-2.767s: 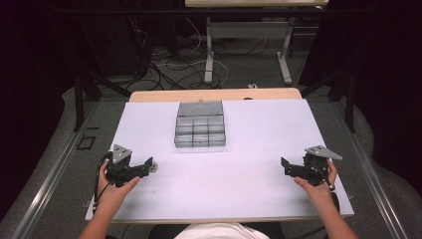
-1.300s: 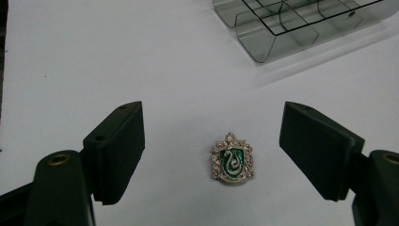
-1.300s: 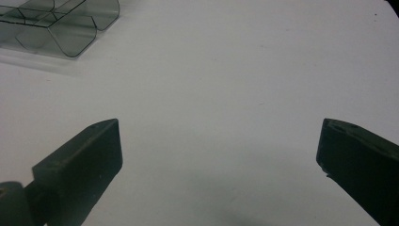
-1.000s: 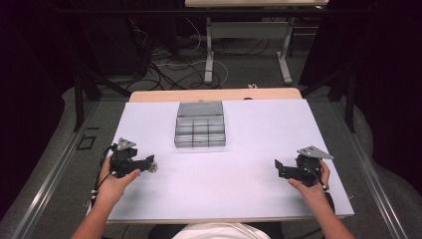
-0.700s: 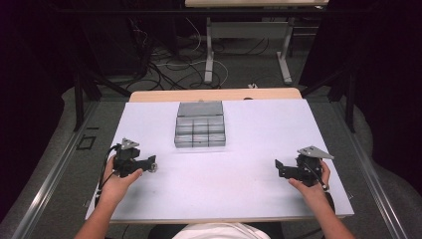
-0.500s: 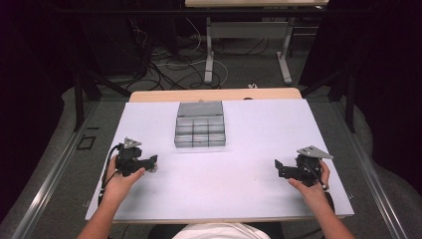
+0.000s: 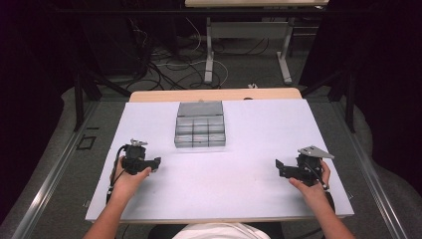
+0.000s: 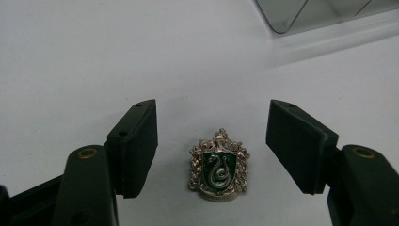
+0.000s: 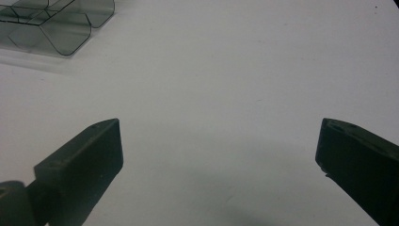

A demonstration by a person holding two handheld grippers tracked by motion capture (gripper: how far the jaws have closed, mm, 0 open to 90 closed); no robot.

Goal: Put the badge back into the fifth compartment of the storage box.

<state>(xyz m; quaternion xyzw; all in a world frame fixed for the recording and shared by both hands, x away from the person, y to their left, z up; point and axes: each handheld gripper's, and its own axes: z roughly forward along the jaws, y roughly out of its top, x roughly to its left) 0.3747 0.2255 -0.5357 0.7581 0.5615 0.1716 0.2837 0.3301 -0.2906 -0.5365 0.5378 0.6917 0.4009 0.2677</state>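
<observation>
In the high view the left gripper is held just before the clear box, while in the left gripper view a crest pin is seen lying untouched between its parted jaws, and in the right gripper view the right gripper is seen spread wide.

One crest badge, one clear compartment box, two tools
</observation>
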